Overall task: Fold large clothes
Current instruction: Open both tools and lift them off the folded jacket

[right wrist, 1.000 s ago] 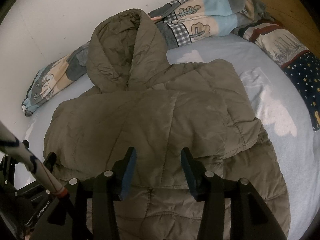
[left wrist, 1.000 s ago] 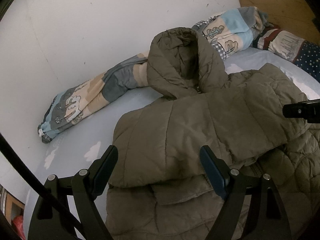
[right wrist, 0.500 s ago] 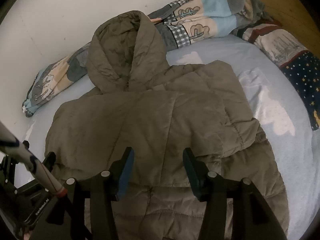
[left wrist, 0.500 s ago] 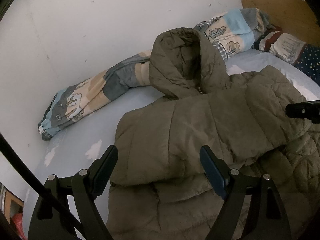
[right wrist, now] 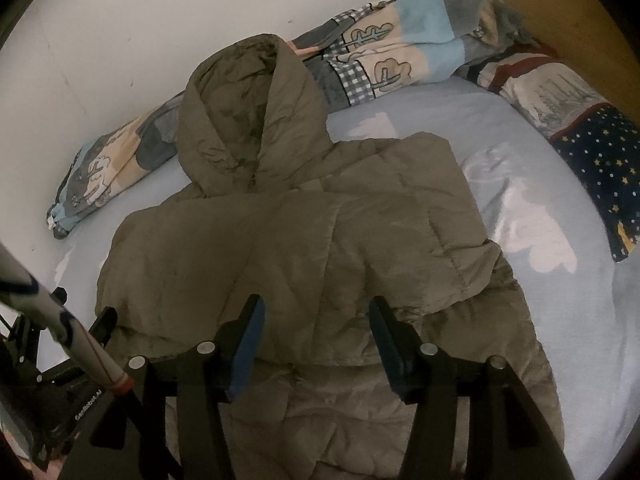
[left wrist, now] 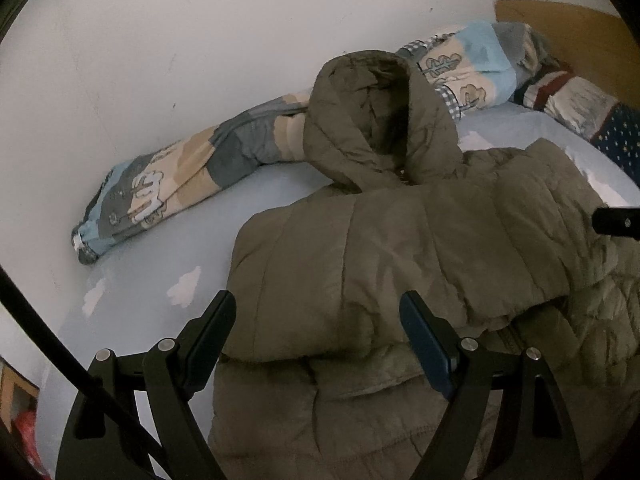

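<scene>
Bed (right wrist: pixel 460 128) first: its pale blue sheet gives you a broad, soft place to spread a bulky garment, which is why the olive puffer jacket (right wrist: pixel 304 248) lies flat across the middle of it. A patterned quilt (right wrist: pixel 400 48) is bunched along the wall (left wrist: pixel 200 40) and a starred pillow (right wrist: pixel 600 156) sits by the wooden headboard (right wrist: pixel 560 12), both pushed to the edges, so they stay out of the fold.

The jacket lies with its hood (left wrist: pixel 376 120) pointing toward the wall, resting partly against the quilt. Both sleeves look already crossed over the chest, forming a band over the body; the hem panel lies nearest you. That reads as the sleeve step done, with the lengthwise fold yet to come.

Your left gripper (left wrist: pixel 316 332) hangs over the near left part of the jacket, jaws spread wide and holding nothing. Your right gripper (right wrist: pixel 316 332) hangs over the middle of the folded band, jaws also spread and empty. Whether either fingertip touches the fabric, you cannot tell from these views. Placed like this, side by side, they suit taking the hem next.
</scene>
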`<action>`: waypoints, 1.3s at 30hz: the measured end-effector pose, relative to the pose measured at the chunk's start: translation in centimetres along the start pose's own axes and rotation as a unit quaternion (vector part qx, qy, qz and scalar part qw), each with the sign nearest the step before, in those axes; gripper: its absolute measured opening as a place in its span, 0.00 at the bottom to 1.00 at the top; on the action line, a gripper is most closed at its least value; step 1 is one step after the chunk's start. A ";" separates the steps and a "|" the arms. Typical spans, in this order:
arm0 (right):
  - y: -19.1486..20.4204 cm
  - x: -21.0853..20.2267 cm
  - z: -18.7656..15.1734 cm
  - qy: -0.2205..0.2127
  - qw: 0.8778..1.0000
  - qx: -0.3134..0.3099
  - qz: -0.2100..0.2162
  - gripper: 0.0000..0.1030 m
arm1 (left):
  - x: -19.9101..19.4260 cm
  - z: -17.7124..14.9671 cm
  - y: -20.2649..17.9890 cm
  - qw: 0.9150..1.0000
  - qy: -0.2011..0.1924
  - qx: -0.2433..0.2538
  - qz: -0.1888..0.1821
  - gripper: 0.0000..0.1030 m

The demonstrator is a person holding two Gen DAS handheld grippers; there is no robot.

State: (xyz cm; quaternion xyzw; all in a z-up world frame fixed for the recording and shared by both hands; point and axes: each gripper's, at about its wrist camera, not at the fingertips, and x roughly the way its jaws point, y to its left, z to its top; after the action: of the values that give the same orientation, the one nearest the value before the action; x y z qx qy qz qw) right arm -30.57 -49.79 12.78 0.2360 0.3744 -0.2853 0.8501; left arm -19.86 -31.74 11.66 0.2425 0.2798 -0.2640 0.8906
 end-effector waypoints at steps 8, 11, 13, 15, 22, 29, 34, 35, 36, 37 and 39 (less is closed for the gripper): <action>-0.7 -0.7 -0.1 -0.003 1.000 0.012 -0.004 0.59 | 0.7 0.2 3.5 0.996 0.038 -0.075 -0.034 0.81; -0.7 -0.9 -0.1 -0.002 1.000 0.013 -0.007 0.59 | 1.0 0.1 4.4 0.994 0.047 -0.094 -0.040 0.81; -0.6 -1.0 -0.2 0.000 1.000 0.014 -0.006 0.59 | 1.0 0.2 4.8 0.993 0.050 -0.102 -0.044 0.81; -0.5 -1.4 -0.1 -0.001 1.000 0.012 -0.005 0.59 | 0.9 0.3 4.9 0.992 0.049 -0.105 -0.048 0.81; -0.3 -4.0 -2.2 -0.021 1.000 0.006 -0.022 0.64 | 0.3 0.7 4.4 0.992 0.045 -0.095 -0.075 0.81; 1.2 -7.0 -6.6 0.013 0.999 0.042 0.000 0.64 | -0.3 0.3 4.6 0.992 0.044 -0.088 -0.082 0.81; 3.6 -11.4 -6.8 -0.001 1.000 0.010 -0.013 0.64 | -1.1 0.2 5.8 0.991 0.034 -0.100 -0.082 0.81; 4.1 -12.6 -6.6 -0.009 1.000 0.003 -0.016 0.64 | -1.3 0.2 6.1 0.990 0.031 -0.107 -0.086 0.81; 4.3 -13.5 -6.4 -0.015 1.000 -0.001 -0.018 0.64 | -1.4 0.3 6.5 0.989 0.030 -0.114 -0.090 0.81; 4.7 -14.6 -6.0 -0.022 1.000 -0.007 -0.019 0.65 | -1.5 0.3 6.8 0.988 0.029 -0.118 -0.091 0.81; 5.4 -16.4 -5.2 -0.031 0.999 -0.013 -0.018 0.65 | -1.8 0.4 7.4 0.988 0.024 -0.125 -0.089 0.81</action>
State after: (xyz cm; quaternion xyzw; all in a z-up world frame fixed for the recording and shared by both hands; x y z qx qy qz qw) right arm -38.74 -37.60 23.33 0.2094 0.3561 -0.3029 0.8589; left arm -16.49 -25.83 15.19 0.1095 0.3528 -0.2996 0.8797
